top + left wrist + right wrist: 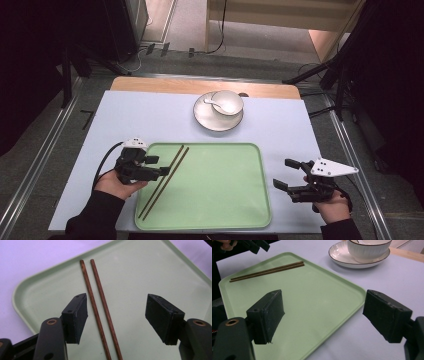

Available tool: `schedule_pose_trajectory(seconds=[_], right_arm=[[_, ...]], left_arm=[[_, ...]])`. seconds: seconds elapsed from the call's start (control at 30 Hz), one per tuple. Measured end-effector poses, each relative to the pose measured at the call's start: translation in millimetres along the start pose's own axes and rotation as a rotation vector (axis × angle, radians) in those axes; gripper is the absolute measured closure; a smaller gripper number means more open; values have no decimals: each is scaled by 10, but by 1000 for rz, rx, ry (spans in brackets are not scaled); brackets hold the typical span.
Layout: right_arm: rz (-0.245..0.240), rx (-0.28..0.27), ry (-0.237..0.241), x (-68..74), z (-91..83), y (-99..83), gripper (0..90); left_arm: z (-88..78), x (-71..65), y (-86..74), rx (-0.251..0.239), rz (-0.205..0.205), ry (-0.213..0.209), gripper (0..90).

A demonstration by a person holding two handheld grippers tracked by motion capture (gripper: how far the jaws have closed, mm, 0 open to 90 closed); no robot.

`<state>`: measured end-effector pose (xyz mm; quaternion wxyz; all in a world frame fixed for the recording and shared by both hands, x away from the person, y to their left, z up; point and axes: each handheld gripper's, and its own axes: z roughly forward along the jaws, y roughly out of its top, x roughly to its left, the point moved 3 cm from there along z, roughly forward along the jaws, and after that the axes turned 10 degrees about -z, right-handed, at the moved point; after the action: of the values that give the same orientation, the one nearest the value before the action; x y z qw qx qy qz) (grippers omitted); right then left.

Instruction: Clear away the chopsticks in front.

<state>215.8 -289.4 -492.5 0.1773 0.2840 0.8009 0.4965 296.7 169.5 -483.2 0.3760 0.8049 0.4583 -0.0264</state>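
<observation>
Two brown chopsticks [165, 180] lie side by side along the left part of a green tray [225, 200]. My left gripper [159, 167] hovers open over them near the tray's left rim; in the left gripper view the chopsticks [100, 307] run between the spread jaws, untouched. My right gripper [286, 174] is open beside the tray's right edge, above the pale blue mat, with nothing between its jaws. In the right gripper view the tray [317, 302] and chopsticks [267, 271] lie ahead, and the left gripper [255, 245] shows at the top left.
A white bowl [227, 102] with a white spoon [215, 103] in it stands on a white plate [207, 120] beyond the tray. A pale blue mat [140, 120] covers the wooden table [150, 85]. Dark stands and cables surround the table on the floor.
</observation>
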Motion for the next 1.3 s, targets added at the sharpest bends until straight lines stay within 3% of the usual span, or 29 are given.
schedule_pose_trajectory(seconds=[0.47, 0.6, 1.0, 1.3], right_arm=[[3, 0, -3, -5, -7, -6, 174], [3, 0, -3, -2, -12, -4, 174], [1, -3, -2, -3, -14, -2, 174], [3, -7, -5, -9, -23, -1, 173]], left_arm=[[-295, 274, 1, -77, 7, 18, 327], [-414, 349, -80, -89, 41, 40, 318], [-603, 519, -232, -135, 10, 44, 305], [-697, 642, -299, -159, 1, 76, 298]])
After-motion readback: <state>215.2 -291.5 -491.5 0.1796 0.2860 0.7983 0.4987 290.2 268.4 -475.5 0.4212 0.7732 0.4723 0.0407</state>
